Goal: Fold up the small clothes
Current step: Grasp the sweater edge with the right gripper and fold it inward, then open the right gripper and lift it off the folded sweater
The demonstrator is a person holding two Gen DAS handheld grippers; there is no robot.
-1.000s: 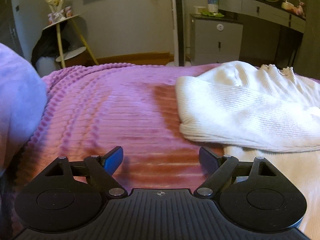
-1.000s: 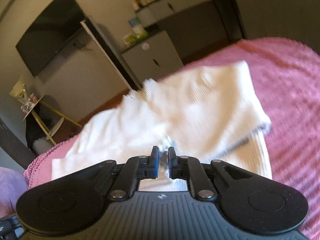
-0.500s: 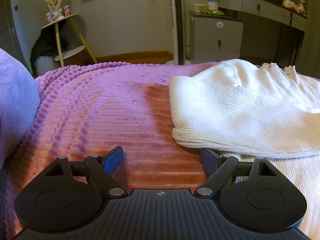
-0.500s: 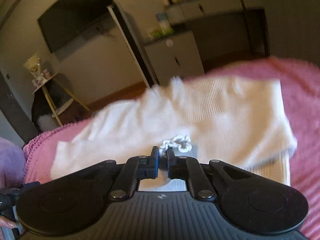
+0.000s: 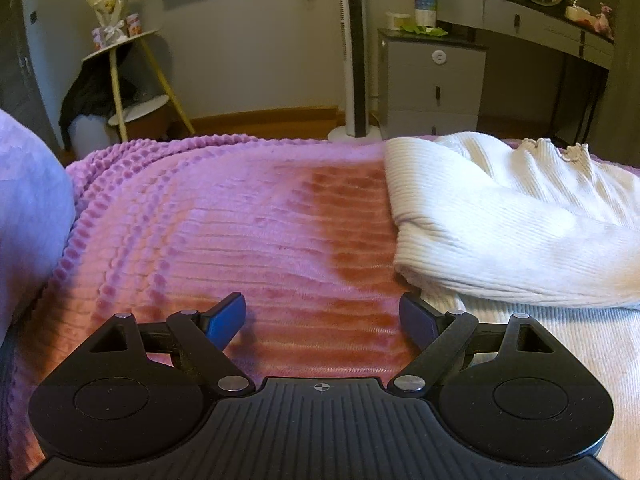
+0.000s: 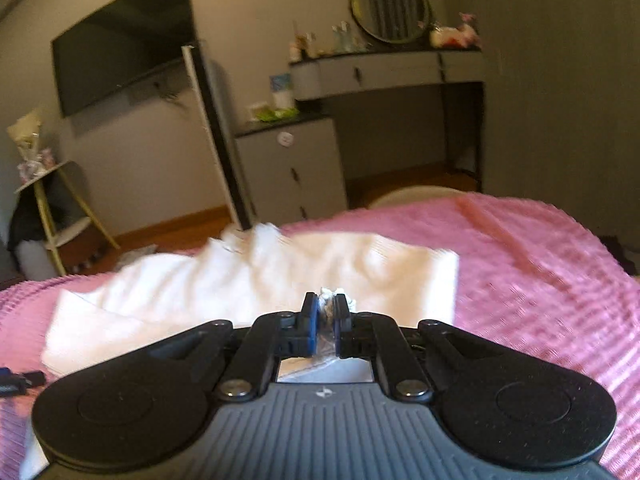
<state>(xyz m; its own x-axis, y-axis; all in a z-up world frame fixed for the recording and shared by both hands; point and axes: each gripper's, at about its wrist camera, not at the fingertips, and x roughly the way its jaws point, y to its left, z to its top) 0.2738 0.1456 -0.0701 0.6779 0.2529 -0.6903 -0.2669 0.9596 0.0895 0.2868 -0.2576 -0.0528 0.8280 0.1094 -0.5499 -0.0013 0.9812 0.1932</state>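
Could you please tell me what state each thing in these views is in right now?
White ribbed knit garment: partly folded, one layer over another, frilled edge pinched.
Pink textured blanket: spread flat under the garment.
Left gripper: open, empty, above the blanket.
Right gripper: shut on the garment's frilled edge.

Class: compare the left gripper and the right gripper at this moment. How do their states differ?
The left gripper has its jaws wide apart; the right gripper is shut. The left holds nothing, only pink blanket between its fingers; the right pinches the white garment. Both have black frames and blue pads.
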